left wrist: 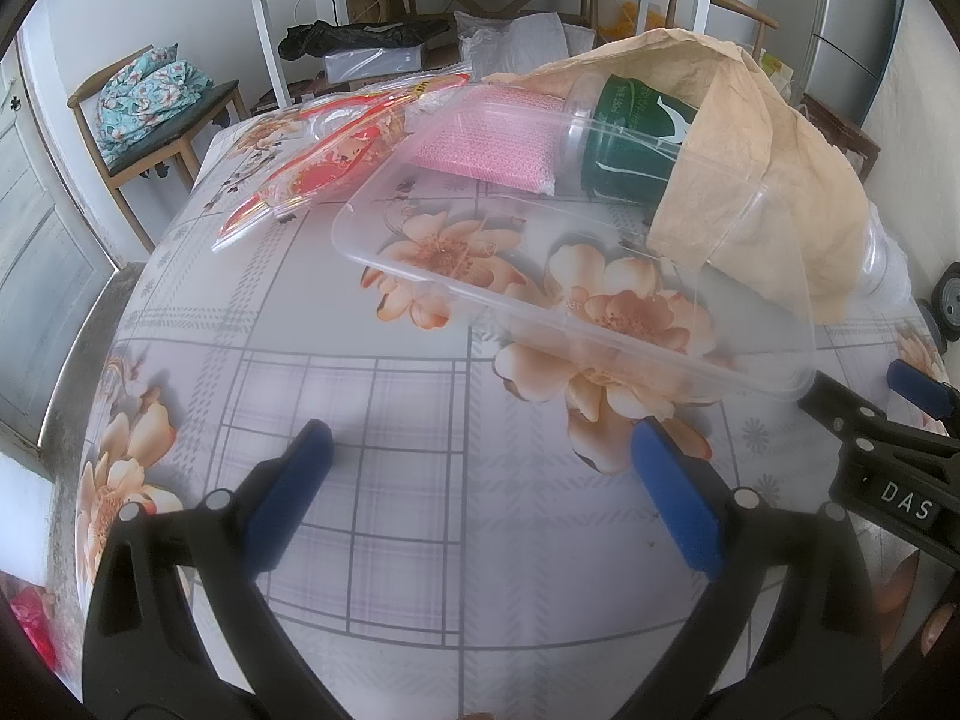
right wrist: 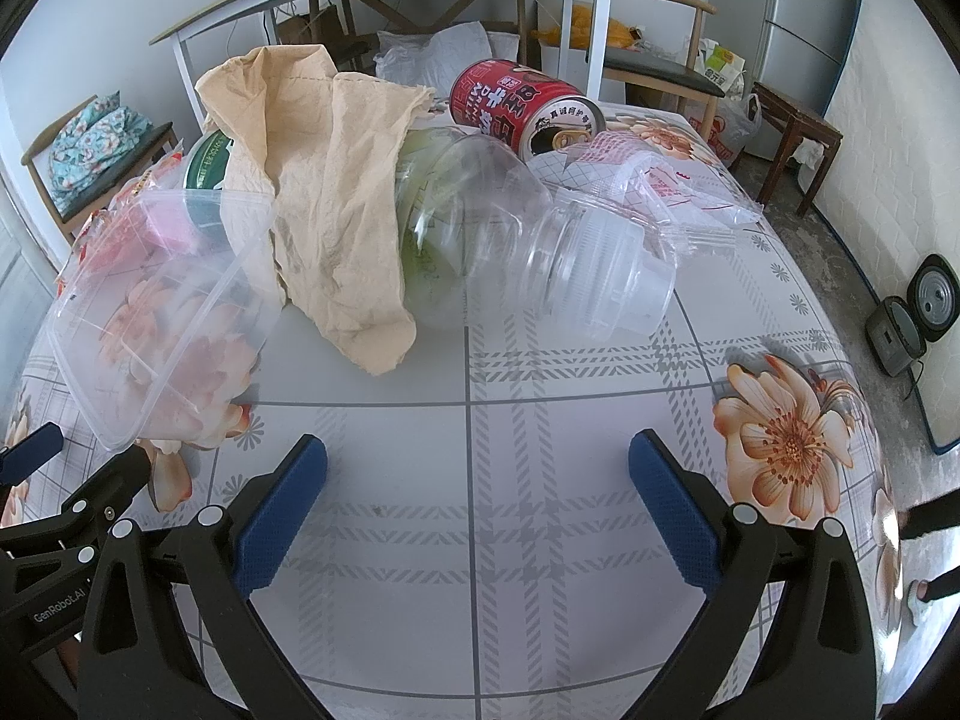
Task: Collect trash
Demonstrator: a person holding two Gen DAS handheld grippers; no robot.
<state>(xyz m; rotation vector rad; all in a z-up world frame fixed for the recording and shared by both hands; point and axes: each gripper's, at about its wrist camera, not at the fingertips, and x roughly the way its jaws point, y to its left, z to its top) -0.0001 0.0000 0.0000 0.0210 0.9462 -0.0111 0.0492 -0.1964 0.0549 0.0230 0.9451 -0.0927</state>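
Left gripper [left wrist: 480,480] and right gripper [right wrist: 477,492] both gape wide, empty, short of the clear tray [right wrist: 162,324]; tan paper [right wrist: 324,210] drapes its rim and the bottle [right wrist: 510,240] beside it; lifting either risks dragging paper and rolling the bottle

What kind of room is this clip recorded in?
Probably a lived-in home dining or living area: a table under a floral plastic tablecloth, wooden chairs with dark seat pads, a tall silver fridge in the corner, and household trash like the red drink can.
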